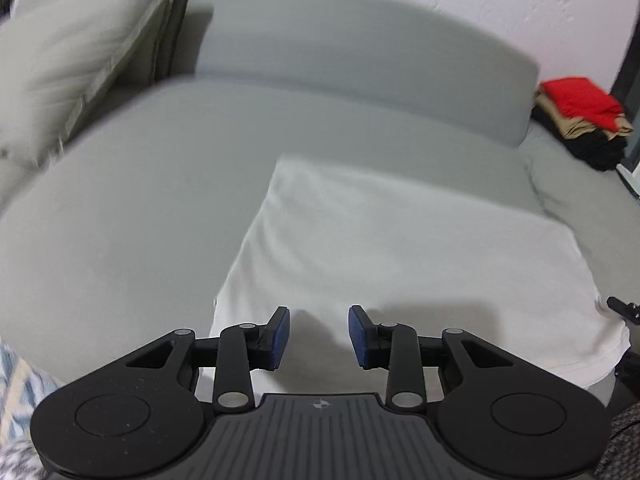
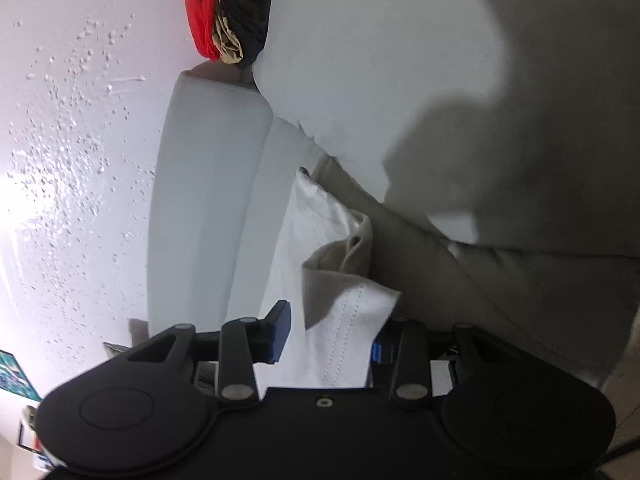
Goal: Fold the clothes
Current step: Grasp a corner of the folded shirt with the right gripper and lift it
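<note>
A white shirt (image 1: 400, 248) lies folded flat on the grey sofa seat (image 1: 132, 200). My left gripper (image 1: 318, 338) is open just above the shirt's near edge, holding nothing. In the right wrist view, rolled sideways, a hemmed corner of the white shirt (image 2: 344, 332) lies between the fingers of my right gripper (image 2: 332, 332). Those fingers stand wide apart and do not clamp the cloth. The right blue pad is mostly hidden behind the fabric.
A stack of folded clothes, red on top of tan and black, (image 1: 580, 120) sits at the sofa's far right end; it also shows in the right wrist view (image 2: 228, 12). A pale cushion (image 1: 68, 60) leans at the left. The backrest (image 1: 360, 52) and a white wall (image 2: 72, 140) lie behind.
</note>
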A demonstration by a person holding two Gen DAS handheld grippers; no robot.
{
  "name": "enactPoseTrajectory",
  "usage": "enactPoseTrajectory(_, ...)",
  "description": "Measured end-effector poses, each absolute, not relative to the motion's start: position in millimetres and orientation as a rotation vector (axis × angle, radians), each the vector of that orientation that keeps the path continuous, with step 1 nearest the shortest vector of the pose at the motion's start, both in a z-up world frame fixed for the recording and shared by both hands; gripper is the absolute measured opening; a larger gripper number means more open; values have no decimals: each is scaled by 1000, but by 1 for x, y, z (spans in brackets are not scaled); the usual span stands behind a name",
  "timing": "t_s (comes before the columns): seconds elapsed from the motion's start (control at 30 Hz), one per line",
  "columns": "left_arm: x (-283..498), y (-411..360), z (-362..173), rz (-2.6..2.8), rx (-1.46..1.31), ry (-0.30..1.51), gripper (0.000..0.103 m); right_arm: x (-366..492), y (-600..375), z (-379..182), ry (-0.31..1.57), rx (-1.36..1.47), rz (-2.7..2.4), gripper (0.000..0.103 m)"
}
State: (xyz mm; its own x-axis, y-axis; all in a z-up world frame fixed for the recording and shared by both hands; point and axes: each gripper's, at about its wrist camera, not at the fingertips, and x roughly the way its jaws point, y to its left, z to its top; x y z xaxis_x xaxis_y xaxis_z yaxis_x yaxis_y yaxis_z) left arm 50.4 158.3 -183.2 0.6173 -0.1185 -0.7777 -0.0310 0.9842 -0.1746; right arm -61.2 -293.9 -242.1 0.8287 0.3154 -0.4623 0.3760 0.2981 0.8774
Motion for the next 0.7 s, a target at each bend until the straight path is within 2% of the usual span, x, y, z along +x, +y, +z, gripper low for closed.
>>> enactPoseTrajectory(0.07,56,158,-192,-49,-159,953,27,-57,-293,-245,644,1291,-75,21)
enactPoseTrajectory(0.17,55,152,-196,-55,-94,970,27,-50,-294,-248,641,1294,-104,17)
enactPoseTrajectory(0.27,53,150,-197,-62,-74,971,27,-41,-290,-242,668,1203,-130,7)
enactPoseTrajectory(0.53,50,153,-186,-124,-41,1028,25,-30,-259,-193,744,843,-232,6)
enactPoseTrajectory(0.7,33,181,-159,-135,-95,896,32,-23,-212,-142,686,543,-202,6)
